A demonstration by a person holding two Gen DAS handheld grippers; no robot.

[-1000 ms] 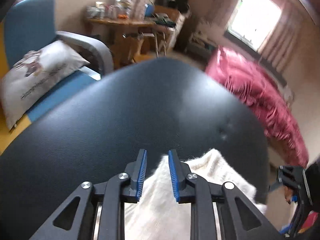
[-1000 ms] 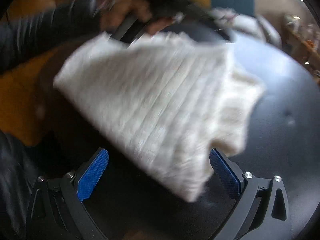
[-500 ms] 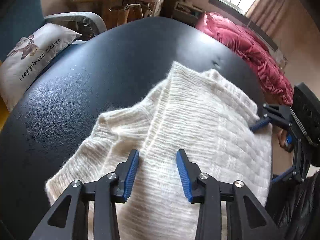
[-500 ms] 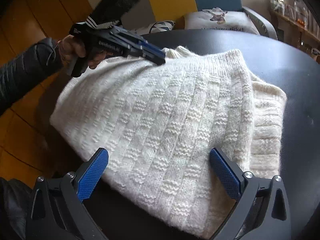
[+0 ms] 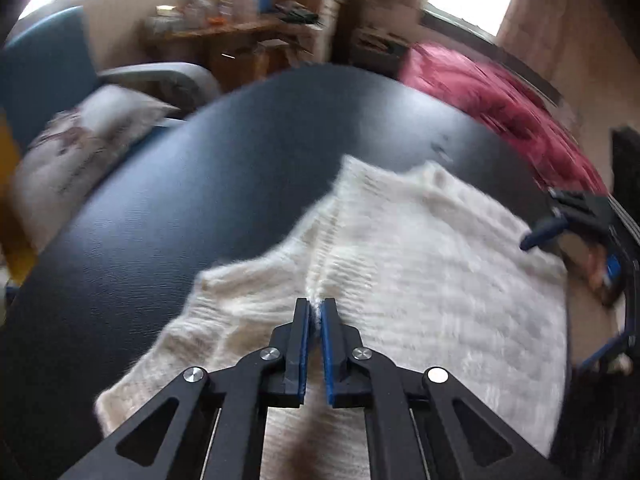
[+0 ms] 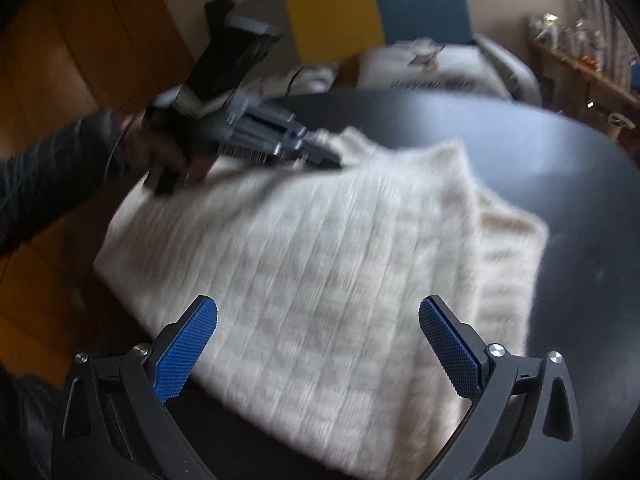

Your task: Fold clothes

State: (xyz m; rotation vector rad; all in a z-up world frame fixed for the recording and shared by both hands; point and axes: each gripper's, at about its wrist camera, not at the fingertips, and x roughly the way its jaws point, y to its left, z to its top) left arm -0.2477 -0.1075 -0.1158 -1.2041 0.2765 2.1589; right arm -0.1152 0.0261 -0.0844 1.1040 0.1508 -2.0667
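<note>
**Your left tool pinches the sweater, your right tool waits wide open**

Both pictures are blurry, so small things are hard to make out. On the far left of the left wrist view a pale cushion lies on a blue chair; the print on the cushion is smeared and you cannot read it. The shelves behind are a jumble that nobody could name.

The dark round table has a pebbly, leathery skin. On it lies the white sweater, soft and fuzzy, knitted in ribs and little blocks. It is folded over, and its near edge is cut off at the bottom of the picture.

Your left tool has its blue pads almost together, with a small fluffy ridge of the sweater squeezed between them. From the right wrist view, your hand on that tool is a dark blur.

Your right tool stands wide open over the near side of the sweater. Its bumpy blue pads hold nothing. You cannot tell if they touch the wool.

On the far right lies a crumpled red blanket.
</note>
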